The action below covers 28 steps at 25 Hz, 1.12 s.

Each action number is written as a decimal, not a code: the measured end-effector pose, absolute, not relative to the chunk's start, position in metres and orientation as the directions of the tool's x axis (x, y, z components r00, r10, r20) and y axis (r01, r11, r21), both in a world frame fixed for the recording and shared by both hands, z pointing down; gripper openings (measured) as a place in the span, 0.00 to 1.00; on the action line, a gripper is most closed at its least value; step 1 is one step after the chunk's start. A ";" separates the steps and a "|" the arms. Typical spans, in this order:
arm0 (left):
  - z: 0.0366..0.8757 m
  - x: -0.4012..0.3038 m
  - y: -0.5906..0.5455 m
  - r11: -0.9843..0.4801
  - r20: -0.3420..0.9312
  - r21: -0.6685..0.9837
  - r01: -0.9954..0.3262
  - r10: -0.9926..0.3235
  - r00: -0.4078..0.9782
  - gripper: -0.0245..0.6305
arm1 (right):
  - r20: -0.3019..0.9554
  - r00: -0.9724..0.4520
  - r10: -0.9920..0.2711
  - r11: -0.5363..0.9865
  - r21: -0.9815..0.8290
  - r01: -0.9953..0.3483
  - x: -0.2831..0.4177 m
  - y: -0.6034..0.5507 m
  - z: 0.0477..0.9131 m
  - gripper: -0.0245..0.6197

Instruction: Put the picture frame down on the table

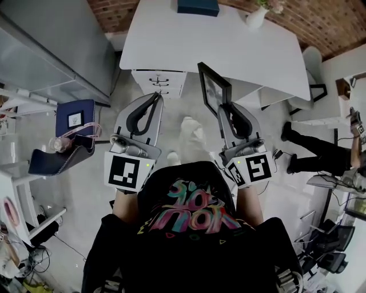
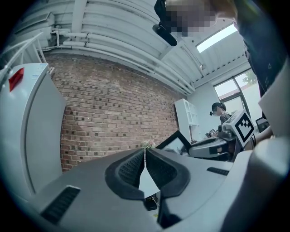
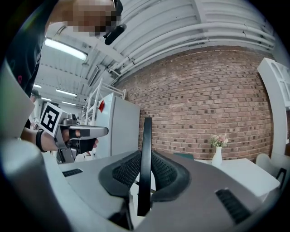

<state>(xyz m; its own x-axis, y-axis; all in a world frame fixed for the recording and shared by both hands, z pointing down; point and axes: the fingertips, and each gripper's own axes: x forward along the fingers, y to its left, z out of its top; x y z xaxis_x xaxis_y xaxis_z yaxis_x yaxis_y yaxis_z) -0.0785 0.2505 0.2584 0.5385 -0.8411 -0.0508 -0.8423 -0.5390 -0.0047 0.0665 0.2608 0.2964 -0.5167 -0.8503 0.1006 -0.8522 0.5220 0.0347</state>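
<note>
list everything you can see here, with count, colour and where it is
picture frame: one, black, upright, off the table, held edge-on
table: one, white, ahead of the person
vase: one, white, with pale flowers, far side of the table
box: one, dark blue, table's far edge
drawer unit: one, white, under the table
chair: one, dark blue, floor at left
brick wall: red-brown, behind the table
second person: one, dark clothes, far right
left gripper: one, grey, jaws together, empty
right gripper: one, grey, clamped on the picture frame
</note>
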 end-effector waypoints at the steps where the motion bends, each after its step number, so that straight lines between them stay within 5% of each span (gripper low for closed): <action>1: 0.259 -0.079 0.244 -0.537 -0.052 -0.004 -0.844 -0.842 0.536 0.08 | 0.102 -0.519 -0.849 0.524 0.034 -0.851 0.066 0.254 0.298 0.18; 28: 0.252 -0.084 -0.158 -0.402 -0.027 -0.020 -0.915 -0.915 0.402 0.08 | 0.112 -0.677 -0.727 0.684 0.025 -0.729 0.046 -0.175 0.294 0.18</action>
